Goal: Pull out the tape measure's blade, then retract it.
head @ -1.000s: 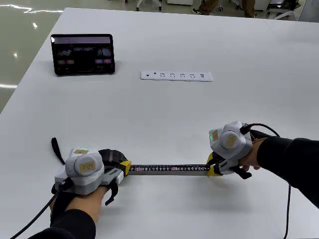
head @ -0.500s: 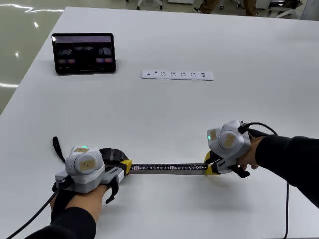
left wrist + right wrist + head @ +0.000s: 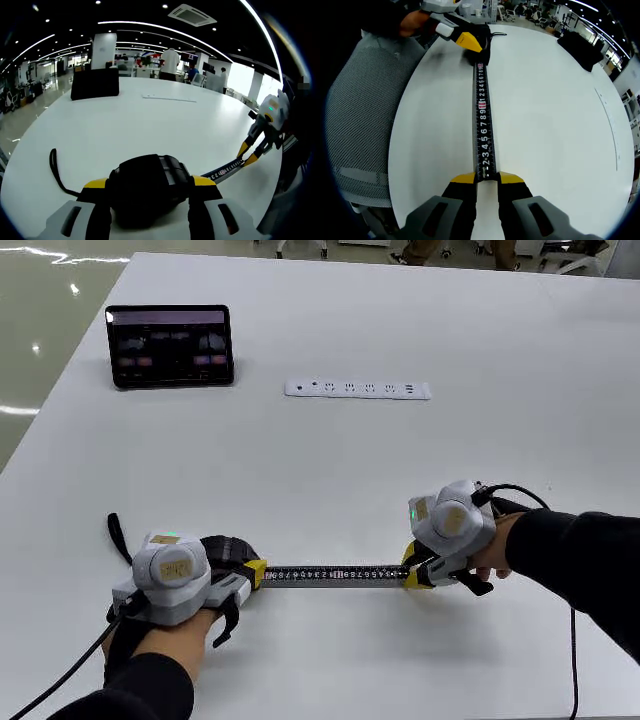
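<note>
The black tape measure case (image 3: 150, 187) rests on the white table with my left gripper (image 3: 240, 578) shut on it; in the head view the case (image 3: 225, 552) shows at the lower left, its black wrist strap (image 3: 117, 536) trailing to the left. The numbered blade (image 3: 335, 573) lies flat along the table from the case to my right gripper (image 3: 412, 577). In the right gripper view the blade (image 3: 482, 120) runs straight away from the yellow-tipped jaws, which are shut on the blade's end (image 3: 483, 176). The right gripper (image 3: 252, 152) also appears at the right of the left gripper view.
A dark tablet (image 3: 170, 345) stands at the back left of the table (image 3: 330, 470). A white power strip (image 3: 358, 390) lies at the back centre. Cables trail from both grippers toward the front edge. The person's dark sleeves come in from the bottom and the right.
My right gripper has slid a little to the left toward the case, and the exposed length of blade is slightly shorter. The left gripper and case stay put.
</note>
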`<action>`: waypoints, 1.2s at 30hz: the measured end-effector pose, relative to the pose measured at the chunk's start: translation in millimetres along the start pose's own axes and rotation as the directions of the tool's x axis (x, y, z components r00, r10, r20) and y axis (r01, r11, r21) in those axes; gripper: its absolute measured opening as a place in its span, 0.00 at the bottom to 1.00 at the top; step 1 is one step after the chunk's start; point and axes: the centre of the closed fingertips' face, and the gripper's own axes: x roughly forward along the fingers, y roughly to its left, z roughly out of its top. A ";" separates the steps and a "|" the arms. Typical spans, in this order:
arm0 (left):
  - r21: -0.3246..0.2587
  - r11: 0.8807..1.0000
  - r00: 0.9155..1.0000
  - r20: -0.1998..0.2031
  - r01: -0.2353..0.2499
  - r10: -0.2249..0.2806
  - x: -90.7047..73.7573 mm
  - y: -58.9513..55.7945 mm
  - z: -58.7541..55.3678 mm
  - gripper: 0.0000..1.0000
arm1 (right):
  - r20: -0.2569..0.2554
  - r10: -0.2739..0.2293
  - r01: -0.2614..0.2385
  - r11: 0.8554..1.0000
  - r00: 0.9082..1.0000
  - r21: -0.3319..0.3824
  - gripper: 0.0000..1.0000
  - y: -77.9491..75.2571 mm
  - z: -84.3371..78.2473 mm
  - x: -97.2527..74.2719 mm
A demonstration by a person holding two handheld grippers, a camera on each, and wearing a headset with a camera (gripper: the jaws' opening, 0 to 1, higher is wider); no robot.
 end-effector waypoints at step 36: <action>-0.026 0.999 1.000 -0.005 0.025 -0.026 -1.5 -0.1 0.0 0.57 | 0.051 -0.012 0.010 0.999 0.999 0.039 0.11 -2.0 28.6 10.6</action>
